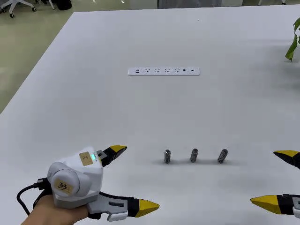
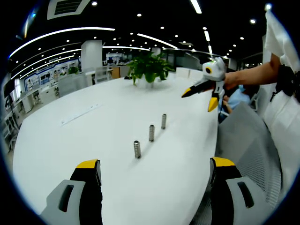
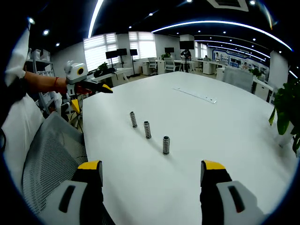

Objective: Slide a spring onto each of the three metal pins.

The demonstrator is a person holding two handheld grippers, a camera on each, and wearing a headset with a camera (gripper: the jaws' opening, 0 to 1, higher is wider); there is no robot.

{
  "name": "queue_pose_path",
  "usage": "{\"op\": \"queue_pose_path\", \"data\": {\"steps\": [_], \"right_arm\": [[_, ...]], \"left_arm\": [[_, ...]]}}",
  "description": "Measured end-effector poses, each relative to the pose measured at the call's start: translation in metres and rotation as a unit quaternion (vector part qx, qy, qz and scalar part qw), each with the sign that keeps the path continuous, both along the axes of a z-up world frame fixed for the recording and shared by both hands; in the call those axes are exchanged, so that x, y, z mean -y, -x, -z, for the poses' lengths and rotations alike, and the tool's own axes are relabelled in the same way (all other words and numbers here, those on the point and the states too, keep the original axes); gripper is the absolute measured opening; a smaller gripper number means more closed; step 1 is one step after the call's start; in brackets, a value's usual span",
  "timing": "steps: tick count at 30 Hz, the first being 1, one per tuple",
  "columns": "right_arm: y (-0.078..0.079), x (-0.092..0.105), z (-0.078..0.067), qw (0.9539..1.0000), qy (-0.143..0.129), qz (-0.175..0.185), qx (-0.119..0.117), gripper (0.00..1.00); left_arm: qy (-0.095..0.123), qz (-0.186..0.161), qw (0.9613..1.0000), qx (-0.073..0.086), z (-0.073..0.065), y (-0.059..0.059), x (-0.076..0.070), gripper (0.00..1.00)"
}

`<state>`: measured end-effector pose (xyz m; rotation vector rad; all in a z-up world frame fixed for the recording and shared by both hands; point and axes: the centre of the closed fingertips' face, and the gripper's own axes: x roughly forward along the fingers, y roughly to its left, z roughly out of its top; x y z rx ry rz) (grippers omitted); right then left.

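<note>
Three short upright metal pins stand in a row on the white table, each with a coiled spring around it: left [image 1: 167,156], middle [image 1: 194,155], right [image 1: 222,155]. The same row appears in the left gripper view [image 2: 151,132] and the right gripper view [image 3: 147,129]. My left gripper [image 1: 133,178] is held left of the row, open and holding nothing; its jaws [image 2: 154,164] stand wide apart. To the right of the row my right gripper [image 1: 274,178] is open too, with its jaws [image 3: 151,165] spread and nothing between them. Each gripper sees the other: [image 2: 199,99], [image 3: 91,97].
A white power strip [image 1: 163,71] lies farther back on the table [image 1: 93,103]. A potted plant [image 1: 293,42] stands at the far right edge. A grey mesh chair [image 2: 248,140] sits by the near table edge.
</note>
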<state>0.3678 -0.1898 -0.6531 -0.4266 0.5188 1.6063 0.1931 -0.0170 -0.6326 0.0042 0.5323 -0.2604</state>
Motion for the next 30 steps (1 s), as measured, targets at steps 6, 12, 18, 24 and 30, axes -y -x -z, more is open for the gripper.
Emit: {"op": "queue_pose_path", "data": {"steps": [6,12,18,24,30], "right_arm": [[0.0007,-0.0008,-0.0017,1.0000,-0.001,-0.002,0.002,0.87],[-0.0004,-0.0002,-0.0008,1.0000,0.000,-0.002,0.004,0.87],[0.0016,0.0004,0.0015,1.0000,0.004,-0.005,0.005,0.87],[0.0008,0.0014,0.0005,1.0000,0.004,-0.001,0.004,0.87],[0.0020,0.0013,-0.0010,1.0000,0.003,0.000,0.003,0.86]], "left_arm": [[0.000,0.000,1.0000,0.000,-0.0007,0.0002,0.0015,0.98],[0.000,-0.001,1.0000,0.001,-0.0006,0.0000,0.0003,0.98],[0.000,0.001,1.0000,0.001,0.0002,-0.0009,0.0003,0.97],[0.002,0.001,1.0000,0.001,0.0006,-0.0017,0.0012,0.97],[0.003,0.002,1.0000,0.002,-0.0001,-0.0027,0.0039,0.97]]}}
